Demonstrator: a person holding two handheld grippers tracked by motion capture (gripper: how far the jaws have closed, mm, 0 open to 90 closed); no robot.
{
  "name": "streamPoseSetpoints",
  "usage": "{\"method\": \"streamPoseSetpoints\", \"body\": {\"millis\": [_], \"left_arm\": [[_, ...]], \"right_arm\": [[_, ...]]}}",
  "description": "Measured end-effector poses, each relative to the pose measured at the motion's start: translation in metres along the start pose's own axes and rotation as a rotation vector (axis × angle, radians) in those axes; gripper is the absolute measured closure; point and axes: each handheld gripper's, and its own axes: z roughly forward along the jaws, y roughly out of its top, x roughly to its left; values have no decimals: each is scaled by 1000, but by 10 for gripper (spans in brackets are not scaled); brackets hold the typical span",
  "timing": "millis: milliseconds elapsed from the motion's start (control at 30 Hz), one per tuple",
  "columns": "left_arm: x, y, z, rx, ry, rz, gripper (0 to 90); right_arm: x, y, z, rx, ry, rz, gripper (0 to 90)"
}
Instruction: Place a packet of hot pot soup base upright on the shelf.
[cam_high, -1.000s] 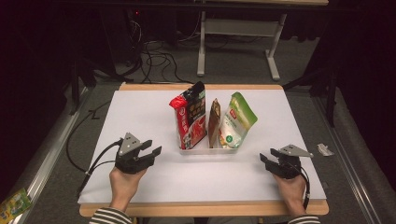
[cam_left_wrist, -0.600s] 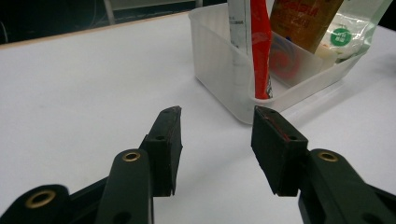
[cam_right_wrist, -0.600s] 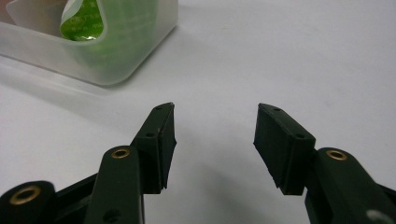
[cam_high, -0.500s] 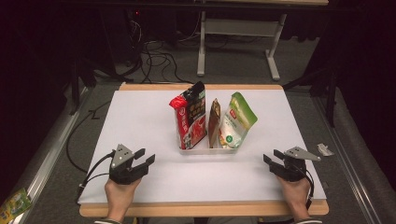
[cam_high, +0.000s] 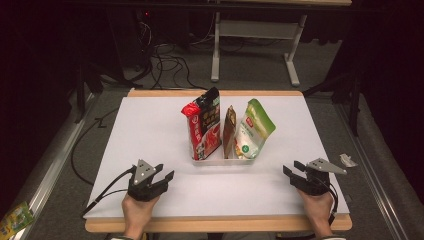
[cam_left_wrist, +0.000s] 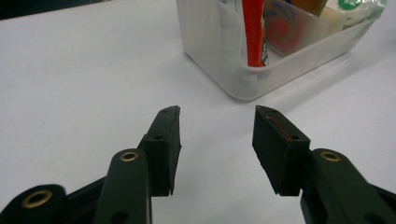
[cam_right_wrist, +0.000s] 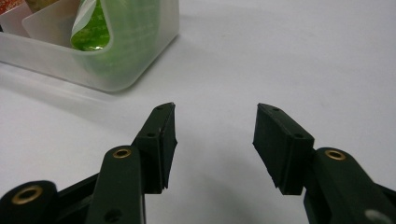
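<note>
Left black two-jaw claw (cam_high: 161, 178): jaws parted, empty, near left on white tabletop (cam_high: 150, 130). Right black two-jaw claw (cam_high: 292, 170): parted, empty, near right. Translucent plastic tray (cam_high: 222, 161) between, farther off.

In the high view the white table top (cam_high: 150, 135) is evenly and brightly lit from above, while the floor and room around it sink into deep darkness. That picture is soft and slightly grainy, and print on the pouches cannot be read. Shadows are faint and short. In the left gripper view the clear bin (cam_left_wrist: 243, 70) casts a soft grey shadow on the table, and the near black jaws look blurred at the bottom edge. The right gripper view is bright, with the table nearly washed out.
</note>
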Motion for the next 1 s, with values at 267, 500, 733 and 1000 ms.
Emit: {"method": "streamPoseSetpoints", "body": {"millis": [267, 500, 733, 1000], "left_arm": [[9, -13, 23, 82, 51, 21, 508], [11, -11, 27, 34, 49, -18, 500], [16, -11, 46, 42, 52, -48, 492], [28, -7, 56, 65, 84, -60, 458]], "right_arm": [[0, 8, 8, 15, 19, -11, 496], [-3, 13, 8, 13, 14, -5, 498], [-6, 14, 11, 4, 4, 12, 499], [-13, 11, 23, 10, -5, 40, 505]]}}
